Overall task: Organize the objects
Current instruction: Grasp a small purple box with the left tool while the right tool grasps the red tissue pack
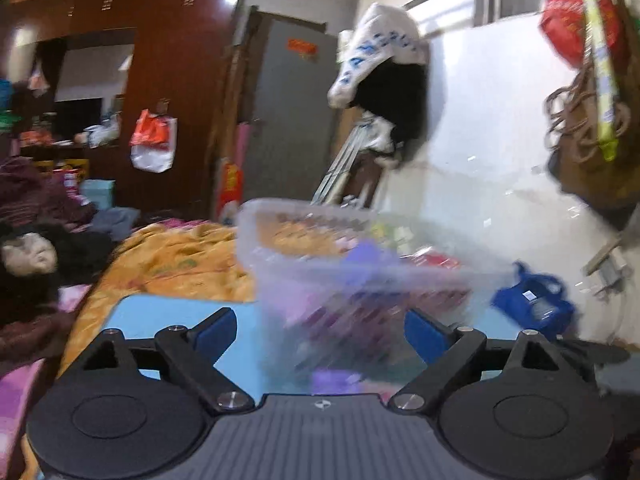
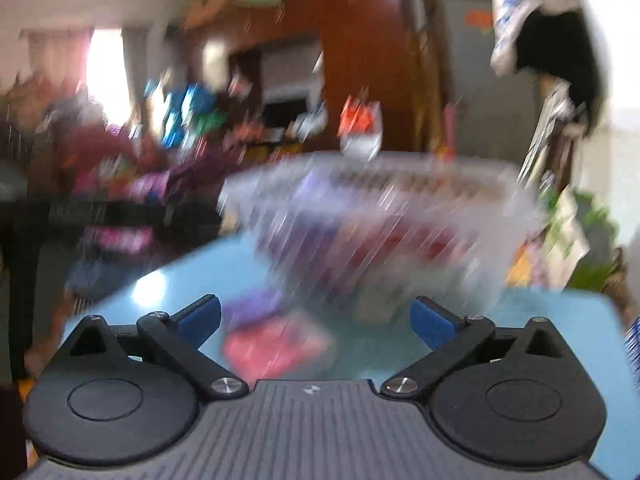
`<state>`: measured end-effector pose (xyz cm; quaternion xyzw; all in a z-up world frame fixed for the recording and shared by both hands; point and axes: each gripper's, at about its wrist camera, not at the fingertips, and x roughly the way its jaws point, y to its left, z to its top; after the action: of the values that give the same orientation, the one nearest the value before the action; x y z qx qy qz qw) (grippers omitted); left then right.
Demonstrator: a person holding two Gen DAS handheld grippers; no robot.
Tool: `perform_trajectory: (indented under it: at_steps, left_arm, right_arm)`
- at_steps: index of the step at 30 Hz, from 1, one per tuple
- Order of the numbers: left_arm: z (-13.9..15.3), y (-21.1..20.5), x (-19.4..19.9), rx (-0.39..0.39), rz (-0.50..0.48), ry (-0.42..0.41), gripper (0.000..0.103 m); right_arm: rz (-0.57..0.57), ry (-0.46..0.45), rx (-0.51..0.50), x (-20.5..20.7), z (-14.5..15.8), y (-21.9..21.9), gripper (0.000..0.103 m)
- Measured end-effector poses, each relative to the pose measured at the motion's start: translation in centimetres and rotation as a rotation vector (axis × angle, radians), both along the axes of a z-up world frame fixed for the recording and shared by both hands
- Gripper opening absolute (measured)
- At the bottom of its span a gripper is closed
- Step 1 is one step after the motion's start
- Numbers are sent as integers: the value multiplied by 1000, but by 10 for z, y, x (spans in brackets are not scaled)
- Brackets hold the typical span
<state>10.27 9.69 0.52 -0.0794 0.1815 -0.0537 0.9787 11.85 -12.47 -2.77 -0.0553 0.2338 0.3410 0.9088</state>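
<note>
The left gripper stood wide, holding nothing, the clear plastic bin of packets just ahead between its jaws on the blue counter. The right gripper gaped too (badly blurred), empty; loose packets ahead might get knocked off.

No legible text anywhere.
</note>
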Motion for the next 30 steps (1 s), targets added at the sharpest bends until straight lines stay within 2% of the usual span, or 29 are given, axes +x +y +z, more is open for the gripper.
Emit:
perform_trajectory:
  at_steps: [6, 11, 13, 14, 16, 20, 23, 30]
  left_arm:
    - [-16, 11, 11, -13, -11, 76, 93]
    - [-32, 17, 12, -40, -21, 107, 93]
    - [-37, 17, 11, -38, -24, 116, 93]
    - [-39, 16, 11, -37, -26, 121, 93]
    - [-40, 11, 10, -35, -35, 122, 93]
    - [-43, -5, 12, 6, -65, 131, 93]
    - [-47, -17, 16, 29, -74, 148, 93]
    - [-50, -33, 25, 118, -23, 180, 90]
  right_arm:
    - [45, 99, -96, 28, -18, 32, 103]
    - [35, 118, -168, 35, -32, 48, 103]
    - [46, 100, -156, 32, -30, 45, 90]
    - [35, 93, -154, 31, -30, 43, 87]
    - [12, 70, -155, 28, -28, 34, 87]
    - [-49, 56, -47, 22, -19, -13, 87]
    - [-111, 59, -5, 21, -17, -42, 87]
    - [-133, 49, 17, 21, -14, -42, 87]
